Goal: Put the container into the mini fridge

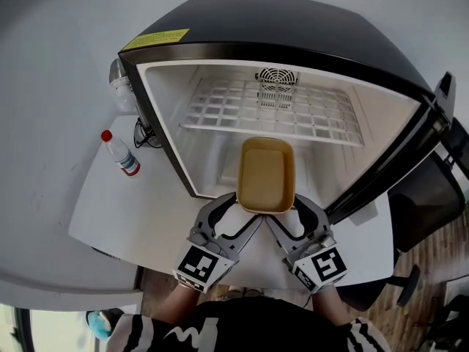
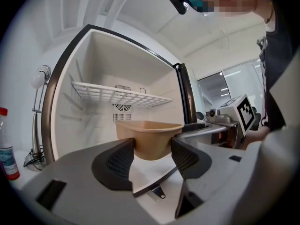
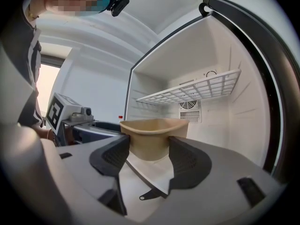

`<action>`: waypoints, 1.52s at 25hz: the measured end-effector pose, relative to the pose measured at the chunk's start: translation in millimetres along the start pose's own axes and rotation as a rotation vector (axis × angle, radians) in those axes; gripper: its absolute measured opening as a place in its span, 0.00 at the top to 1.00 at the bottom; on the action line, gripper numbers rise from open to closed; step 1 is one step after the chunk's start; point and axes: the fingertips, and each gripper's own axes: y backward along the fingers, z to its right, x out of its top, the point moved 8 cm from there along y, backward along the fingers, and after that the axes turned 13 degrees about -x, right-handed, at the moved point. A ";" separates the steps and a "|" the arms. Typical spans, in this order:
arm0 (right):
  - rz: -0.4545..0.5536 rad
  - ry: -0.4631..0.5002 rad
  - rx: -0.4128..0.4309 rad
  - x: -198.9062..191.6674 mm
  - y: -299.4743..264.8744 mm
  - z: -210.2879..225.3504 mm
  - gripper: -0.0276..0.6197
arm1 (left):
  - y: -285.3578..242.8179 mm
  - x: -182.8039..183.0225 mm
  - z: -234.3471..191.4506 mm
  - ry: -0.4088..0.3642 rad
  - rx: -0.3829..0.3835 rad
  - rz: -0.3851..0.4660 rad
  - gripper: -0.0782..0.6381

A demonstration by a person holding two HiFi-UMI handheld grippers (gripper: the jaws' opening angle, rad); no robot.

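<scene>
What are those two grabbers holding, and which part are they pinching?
Both hold the tan container. The left gripper pinches its near left corner, and the right gripper pinches its near right corner.

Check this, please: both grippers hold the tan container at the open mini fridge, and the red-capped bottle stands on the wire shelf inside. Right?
One point is wrong. The red-capped bottle stands on the table outside, left of the mini fridge, not on the wire shelf; the head view shows it. The left gripper and right gripper do hold the tan container at the open fridge.
</scene>
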 end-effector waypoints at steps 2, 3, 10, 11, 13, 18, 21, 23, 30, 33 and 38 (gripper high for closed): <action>-0.002 0.002 -0.002 0.0 -2.3 1.0 0.54 | -1.0 -3.4 -3.4 -0.017 0.000 0.003 0.54; -0.002 0.000 -0.003 -0.1 -3.6 1.6 0.54 | -1.7 -3.8 -4.7 -0.017 0.000 0.004 0.54; -0.012 0.003 -0.009 -2.7 -13.3 5.9 0.54 | -7.0 -11.6 -14.0 0.002 0.003 -0.002 0.54; -0.014 0.006 -0.010 -3.2 -14.6 6.6 0.54 | -8.0 -12.3 -15.3 0.006 0.004 -0.004 0.54; -0.017 0.010 -0.012 -4.3 -16.9 7.7 0.54 | -10.0 -12.3 -17.4 0.006 0.003 -0.006 0.54; -0.031 0.013 -0.016 -7.8 -22.7 9.9 0.54 | -14.0 -14.9 -23.1 0.006 -0.002 -0.007 0.54; -0.043 0.019 -0.020 -10.7 -26.0 11.1 0.54 | -16.2 -19.0 -26.4 0.013 -0.004 -0.014 0.54; -0.050 0.021 -0.021 -13.5 -28.1 12.6 0.54 | -18.1 -21.9 -28.2 0.021 -0.008 -0.018 0.54; -0.087 0.012 -0.016 -22.5 -34.8 17.3 0.54 | -23.6 -30.9 -32.7 0.027 -0.003 -0.041 0.54; -0.106 0.025 -0.017 -26.1 -37.5 18.2 0.54 | -25.8 -35.2 -34.5 0.030 -0.002 -0.060 0.54; -0.126 0.028 -0.020 -32.4 -41.3 20.4 0.54 | -29.4 -42.5 -37.6 0.047 -0.003 -0.078 0.54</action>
